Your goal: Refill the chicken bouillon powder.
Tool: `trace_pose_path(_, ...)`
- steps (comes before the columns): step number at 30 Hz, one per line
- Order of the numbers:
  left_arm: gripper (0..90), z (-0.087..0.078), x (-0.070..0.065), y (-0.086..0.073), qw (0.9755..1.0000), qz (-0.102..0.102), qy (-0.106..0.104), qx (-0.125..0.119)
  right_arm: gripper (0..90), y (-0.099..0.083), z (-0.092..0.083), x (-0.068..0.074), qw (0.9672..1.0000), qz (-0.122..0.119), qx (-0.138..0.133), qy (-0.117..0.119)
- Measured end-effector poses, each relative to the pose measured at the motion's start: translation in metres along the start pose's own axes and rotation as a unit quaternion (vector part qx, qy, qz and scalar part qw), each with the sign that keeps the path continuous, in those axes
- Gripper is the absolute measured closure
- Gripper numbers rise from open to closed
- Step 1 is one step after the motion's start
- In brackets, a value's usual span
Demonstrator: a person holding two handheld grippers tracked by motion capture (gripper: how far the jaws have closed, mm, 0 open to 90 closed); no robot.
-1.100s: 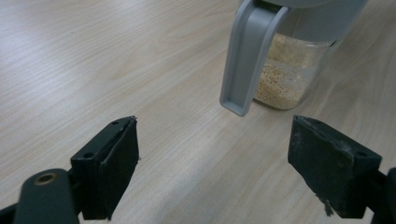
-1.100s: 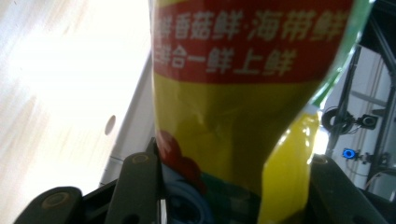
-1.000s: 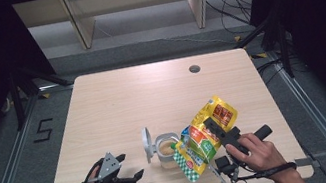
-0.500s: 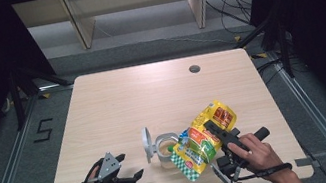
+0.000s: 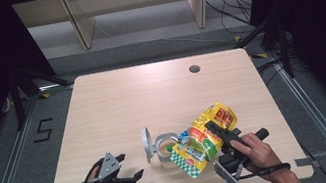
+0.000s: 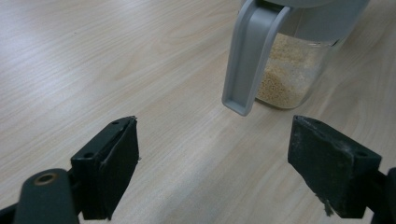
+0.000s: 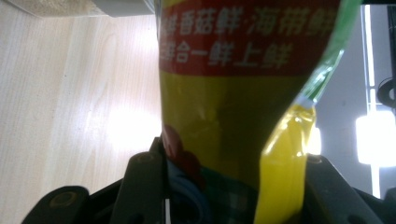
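Along the bottom edge of the high view, the person's two hands come in over the near side of the worktop [image 5: 117,99]. At lower left, the left tongs [image 5: 133,177] lie low over the wood with their black jaws spread wide and nothing between them. The left gripper view confirms this: only bare woodgrain lies between the two pads, and the jar stands beyond them, near but apart.

At lower right, the right tongs [image 5: 212,129] are clamped on a yellow, red and green packet [image 5: 203,137]. In the right gripper view the jaws press against both sides of the packet's lower part, so the bag is pinched between them. In the high view the packet is tilted, its lower green-checked end pointing down and left toward the jar.

Just left of that end, in the lower middle of the frame, stands the glass jar [image 5: 165,148], holding pale yellowish grains. Its grey lid [image 5: 147,144] is flipped open and stands up on the jar's left side.

Farther up, toward the upper right of the worktop, is a small round hole [image 5: 194,69].
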State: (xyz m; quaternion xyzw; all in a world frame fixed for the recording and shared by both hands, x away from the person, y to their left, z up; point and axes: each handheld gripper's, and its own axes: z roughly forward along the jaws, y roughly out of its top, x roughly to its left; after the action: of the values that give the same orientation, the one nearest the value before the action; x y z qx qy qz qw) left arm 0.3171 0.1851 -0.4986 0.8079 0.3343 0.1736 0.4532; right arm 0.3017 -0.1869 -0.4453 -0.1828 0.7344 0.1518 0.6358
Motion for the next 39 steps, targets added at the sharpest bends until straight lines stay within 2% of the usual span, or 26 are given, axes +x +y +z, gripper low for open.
trace_pose_path(3, 16.1, 0.0, 0.001, 0.0, 1.0, 0.002, -0.001, 0.003, 61.8, -0.004, 0.001, 0.003, 0.9997, 0.02, 0.005, 0.01)
trace_pose_path(4, 16.1, 0.002, -0.001, 0.0, 0.9998, -0.008, -0.001, -0.018, 61.8, -0.005, 0.002, 0.002, 0.9997, 0.021, 0.001, 0.01)
trace_pose_path(5, 16.1, -0.001, 0.0, 0.0, 1.0, 0.003, 0.0, 0.002, 61.9, -0.008, 0.002, 0.004, 0.9989, 0.044, 0.003, 0.013)
trace_pose_path(6, 16.1, 0.0, 0.0, 0.0, 1.0, 0.001, -0.001, 0.002, 62.0, -0.008, 0.003, 0.002, 0.9991, 0.04, 0.002, 0.016)
trace_pose_path(10, 16.1, -0.001, 0.001, 0.0, 0.9999, 0.013, 0.002, 0.006, 62.4, -0.014, 0.004, 0.007, 0.9955, 0.091, -0.001, 0.026)
trace_pose_path(11, 16.1, -0.001, 0.002, 0.001, 0.9997, 0.02, 0.003, 0.009, 62.4, -0.014, 0.005, 0.005, 0.9965, 0.078, -0.005, 0.028)
trace_pose_path(13, 16.1, -0.001, 0.002, 0.001, 0.9998, 0.021, 0.002, 0.007, 62.6, -0.015, 0.005, 0.011, 0.9919, 0.121, -0.001, 0.04)
trace_pose_path(14, 16.1, 0.0, 0.001, 0.001, 0.9999, 0.013, -0.001, 0.002, 62.6, -0.017, 0.008, 0.012, 0.9905, 0.13, -0.02, 0.04)
trace_pose_path(16, 16.1, -0.001, 0.001, 0.0, 1.0, 0.004, -0.001, 0.003, 62.9, -0.018, 0.01, 0.009, 0.992, 0.115, -0.031, 0.042)
trace_pose_path(17, 16.1, -0.001, 0.001, 0.0, 0.9999, 0.011, 0.001, 0.002, 63.0, -0.018, 0.008, 0.013, 0.9883, 0.143, -0.023, 0.048)
trace_pose_path(19, 16.1, -0.001, 0.001, 0.0, 0.9999, 0.007, 0.001, 0.007, 63.2, -0.019, 0.008, 0.014, 0.9865, 0.151, -0.026, 0.058)
trace_pose_path(20, 16.1, 0.0, 0.001, 0.0, 1.0, 0.007, 0.001, 0.007, 63.2, -0.019, 0.01, 0.012, 0.9892, 0.129, -0.037, 0.059)
trace_pose_path(21, 16.1, -0.001, 0.001, 0.0, 0.9999, 0.009, 0.003, 0.007, 63.3, -0.019, 0.01, 0.012, 0.9894, 0.129, -0.033, 0.056)
trace_pose_path(22, 16.1, -0.001, 0.001, 0.0, 0.9999, 0.011, 0.005, 0.009, 63.3, -0.019, 0.01, 0.016, 0.9845, 0.161, -0.029, 0.065)
trace_pose_path(23, 16.1, -0.002, 0.002, 0.001, 0.9996, 0.019, 0.008, 0.018, 63.4, -0.02, 0.012, 0.013, 0.9875, 0.138, -0.045, 0.061)
trace_pose_path(24, 16.1, -0.001, 0.002, 0.001, 0.9997, 0.021, 0.005, 0.014, 63.6, -0.02, 0.011, 0.017, 0.9819, 0.172, -0.032, 0.072)
trace_pose_path(26, 16.1, -0.002, 0.003, 0.001, 0.9995, 0.028, 0.005, 0.014, 63.9, -0.02, 0.012, 0.015, 0.9828, 0.165, -0.04, 0.073)
trace_pose_path(27, 16.1, -0.001, 0.002, 0.0, 0.9998, 0.015, 0.005, 0.015, 64.0, -0.02, 0.011, 0.018, 0.9771, 0.194, -0.039, 0.078)
trace_pose_path(28, 16.1, -0.001, 0.002, 0.0, 0.9998, 0.013, 0.004, 0.012, 64.0, -0.021, 0.011, 0.014, 0.9806, 0.173, -0.044, 0.081)
trace_pose_path(29, 16.1, 0.0, 0.0, 0.0, 1.0, 0.004, -0.002, 0.002, 64.0, -0.021, 0.01, 0.018, 0.9732, 0.211, -0.039, 0.084)
trace_pose_path(32, 16.1, -0.001, 0.001, 0.0, 0.9999, 0.01, 0.001, 0.003, 64.4, -0.024, 0.01, 0.018, 0.9692, 0.227, -0.051, 0.081)
trace_pose_path(33, 16.1, -0.001, 0.002, 0.001, 0.9998, 0.017, -0.001, 0.005, 64.4, -0.024, 0.01, 0.019, 0.9642, 0.245, -0.048, 0.09)
trace_pose_path(34, 16.1, 0.0, 0.0, 0.0, 1.0, 0.004, 0.0, 0.005, 64.5, -0.025, 0.009, 0.019, 0.9625, 0.251, -0.05, 0.091)
trace_pose_path(36, 16.1, -0.001, 0.002, 0.001, 0.9998, 0.019, 0.001, 0.004, 64.8, -0.028, 0.009, 0.019, 0.953, 0.281, -0.061, 0.097)
trace_pose_path(38, 16.1, -0.001, 0.001, 0.0, 0.9999, 0.016, 0.0, 0.003, 65.2, -0.031, 0.01, 0.019, 0.9447, 0.302, -0.076, 0.103)
trace_pose_path(39, 16.1, 0.0, 0.001, 0.0, 0.9999, 0.011, 0.0, 0.002, 65.3, -0.03, 0.008, 0.02, 0.9357, 0.327, -0.078, 0.108)
